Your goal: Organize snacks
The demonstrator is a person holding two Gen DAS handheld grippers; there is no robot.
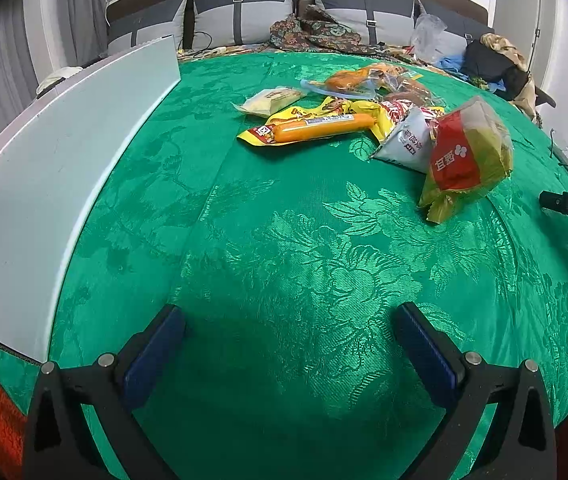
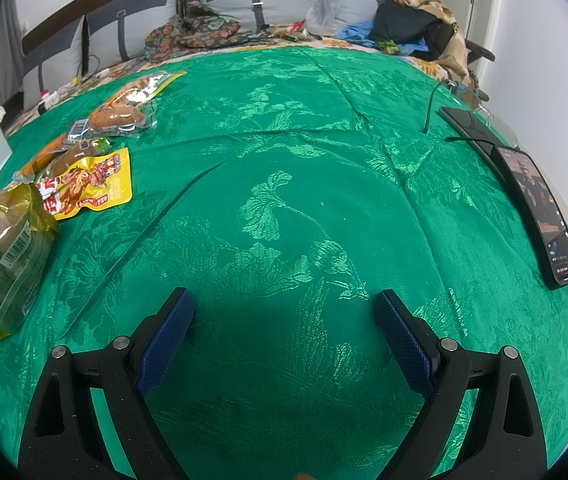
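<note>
A heap of snack packets lies on the green cloth: an orange sausage on a yellow wrapper, a pale cracker pack, a grey sachet and a red-and-yellow bag. My left gripper is open, low over bare cloth well short of the heap. In the right wrist view the same bag, a yellow packet and clear-wrapped buns sit far left. My right gripper is open over bare cloth, nothing between its fingers.
A white box wall runs along the left edge. Two phones and a cable lie at the right edge. Pillows, clothes and a plastic bag crowd the far side.
</note>
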